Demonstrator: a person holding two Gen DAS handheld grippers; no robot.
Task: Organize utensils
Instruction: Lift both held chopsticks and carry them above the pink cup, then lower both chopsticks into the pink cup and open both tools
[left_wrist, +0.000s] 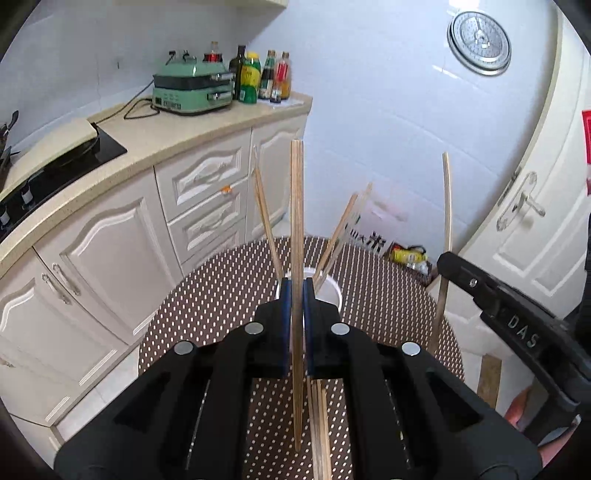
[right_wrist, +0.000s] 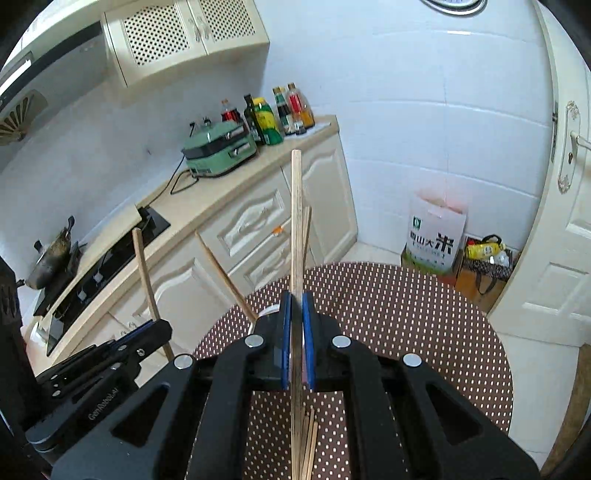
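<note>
Your left gripper (left_wrist: 295, 295) is clamped on one wooden chopstick (left_wrist: 296, 206), standing upright, and your right gripper (right_wrist: 295, 306) pinches another chopstick (right_wrist: 296, 221) the same way. Just ahead, the white cup (left_wrist: 327, 291) on the dotted table (left_wrist: 221, 295) already holds leaning sticks; more lie loose below. Keep each stick vertical and lower one at a time, so the tips clear the rim.

walls: white tile (left_wrist: 369, 110) | cabinets: cream (left_wrist: 110, 251) | door: white (right_wrist: 565, 258)
</note>
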